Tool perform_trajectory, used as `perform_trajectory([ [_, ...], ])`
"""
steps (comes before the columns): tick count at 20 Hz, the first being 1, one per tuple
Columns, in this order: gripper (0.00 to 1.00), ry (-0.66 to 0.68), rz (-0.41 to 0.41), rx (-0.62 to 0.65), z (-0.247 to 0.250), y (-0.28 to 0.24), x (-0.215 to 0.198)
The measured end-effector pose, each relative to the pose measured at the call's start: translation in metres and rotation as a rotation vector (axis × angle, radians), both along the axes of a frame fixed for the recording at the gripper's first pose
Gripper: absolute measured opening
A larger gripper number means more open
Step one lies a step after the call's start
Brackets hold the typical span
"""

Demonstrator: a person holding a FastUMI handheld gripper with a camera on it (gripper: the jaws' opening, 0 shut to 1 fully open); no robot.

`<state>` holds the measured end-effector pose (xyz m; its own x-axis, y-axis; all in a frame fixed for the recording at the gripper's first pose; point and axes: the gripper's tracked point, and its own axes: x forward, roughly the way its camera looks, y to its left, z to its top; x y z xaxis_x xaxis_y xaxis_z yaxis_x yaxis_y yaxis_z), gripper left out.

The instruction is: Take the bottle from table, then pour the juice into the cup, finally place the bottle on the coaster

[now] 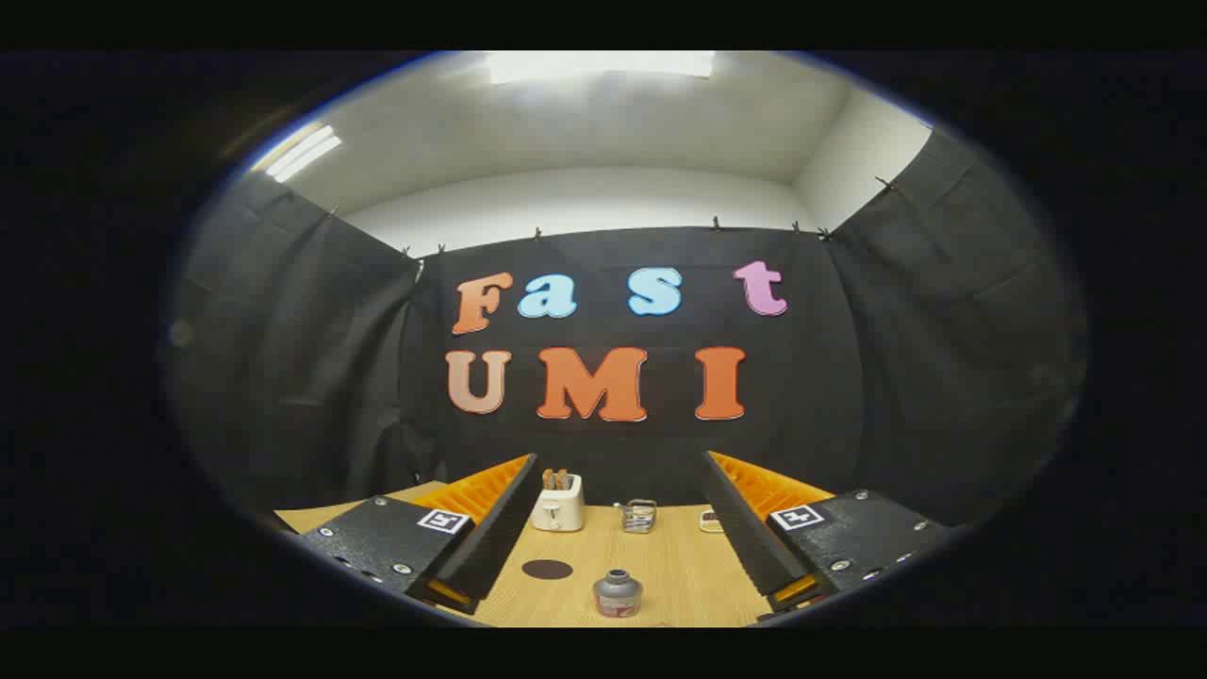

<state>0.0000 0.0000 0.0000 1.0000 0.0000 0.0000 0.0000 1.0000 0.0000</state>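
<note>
The hand-held gripper (613, 556) hovers above a wooden bench (679, 566), its two fingers spread wide apart and holding nothing. Between the fingers and just ahead of them stands the bottle (618, 593), a small grey container with an open neck and a red-marked label, upright on the bench and touching neither finger. To its left, close by the left finger, a dark round coaster (547, 569) lies flat on the wood, apart from the bottle. Farther back, near the black cloth wall, a white toaster (558, 504) carries two slices in its slots. Beside it to the right is a clear glass cup (639, 515) with a handle, and farther right a small object partly hidden behind the right finger.
</note>
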Motion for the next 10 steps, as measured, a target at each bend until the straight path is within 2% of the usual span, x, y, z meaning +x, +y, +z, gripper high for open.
perform_trajectory([
  [3, 1.0, -0.007, 0.037, 0.02, 0.006, 0.0038, -0.0029],
  [10, 1.0, -0.011, 0.01, 0.01, 0.0022, -0.0055, 0.001],
])
